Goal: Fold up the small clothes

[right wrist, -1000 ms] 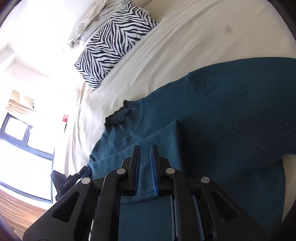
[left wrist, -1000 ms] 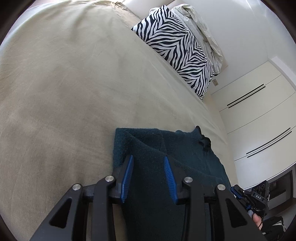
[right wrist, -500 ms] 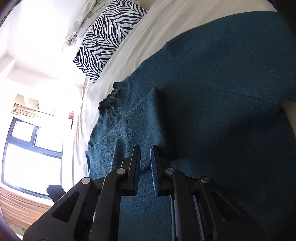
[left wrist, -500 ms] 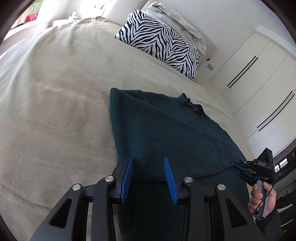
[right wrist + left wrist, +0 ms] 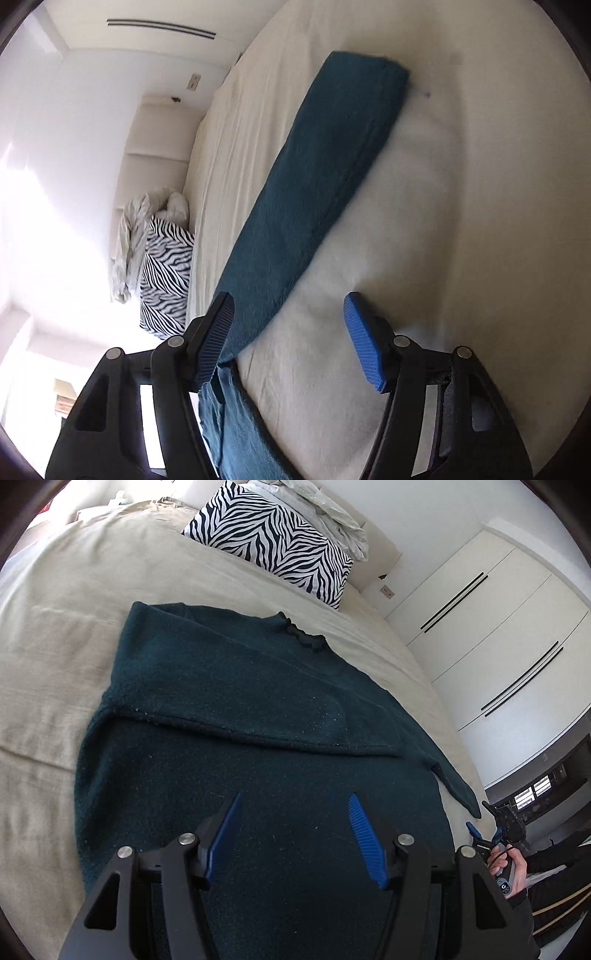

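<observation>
A dark teal knit sweater (image 5: 236, 716) lies flat on the beige bed (image 5: 55, 609), its left sleeve folded across the chest and its collar toward the pillow. My left gripper (image 5: 293, 832) is open and empty, just above the sweater's lower body. The right sleeve (image 5: 317, 170) stretches out over the sheet in the right wrist view. My right gripper (image 5: 288, 332) is open over the sleeve's near part, its left finger (image 5: 218, 332) beside the sleeve edge. The right gripper also shows in the left wrist view (image 5: 495, 834) at the bed's right edge, held by a hand.
A zebra-striped pillow (image 5: 273, 542) and a crumpled white cloth (image 5: 332, 513) lie at the head of the bed. White wardrobe doors (image 5: 491, 627) stand to the right. The pillow also shows in the right wrist view (image 5: 166, 273).
Both grippers opened. The left pulled back from the sweater's shoulder to its lower body, leaving the sleeve folded across. The right let go and swung out over the right sleeve.
</observation>
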`<state>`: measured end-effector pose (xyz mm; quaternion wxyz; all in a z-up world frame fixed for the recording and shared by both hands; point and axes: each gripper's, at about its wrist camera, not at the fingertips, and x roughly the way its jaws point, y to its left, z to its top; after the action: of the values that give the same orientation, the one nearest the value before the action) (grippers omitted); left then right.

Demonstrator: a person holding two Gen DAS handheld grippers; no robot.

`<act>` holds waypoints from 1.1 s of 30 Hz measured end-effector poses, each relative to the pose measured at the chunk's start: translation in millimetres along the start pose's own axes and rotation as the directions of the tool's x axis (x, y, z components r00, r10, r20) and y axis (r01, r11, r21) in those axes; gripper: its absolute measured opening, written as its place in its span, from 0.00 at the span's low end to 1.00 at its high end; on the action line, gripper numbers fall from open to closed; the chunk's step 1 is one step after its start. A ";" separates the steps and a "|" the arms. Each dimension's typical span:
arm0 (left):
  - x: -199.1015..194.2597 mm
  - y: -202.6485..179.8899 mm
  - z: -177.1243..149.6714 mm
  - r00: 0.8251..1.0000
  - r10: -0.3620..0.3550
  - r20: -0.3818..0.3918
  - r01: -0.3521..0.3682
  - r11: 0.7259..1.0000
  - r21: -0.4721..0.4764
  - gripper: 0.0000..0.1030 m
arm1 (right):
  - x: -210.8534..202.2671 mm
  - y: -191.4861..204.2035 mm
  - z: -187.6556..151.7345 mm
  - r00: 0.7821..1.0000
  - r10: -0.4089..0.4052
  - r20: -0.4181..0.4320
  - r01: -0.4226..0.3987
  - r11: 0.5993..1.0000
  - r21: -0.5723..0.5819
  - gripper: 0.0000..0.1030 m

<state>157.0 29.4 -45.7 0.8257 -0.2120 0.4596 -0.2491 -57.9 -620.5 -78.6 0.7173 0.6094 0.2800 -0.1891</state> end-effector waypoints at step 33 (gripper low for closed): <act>30.5 -4.5 16.4 0.943 -0.332 -0.002 0.316 0.898 -0.307 0.82 | 125.9 220.8 -339.7 0.926 -0.376 0.024 -0.014 -0.099 -0.995 0.09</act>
<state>184.1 9.4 -55.1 0.7177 -0.4023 0.4728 -0.3155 116.4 -237.7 -22.6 0.8521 -0.1348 0.5018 0.0625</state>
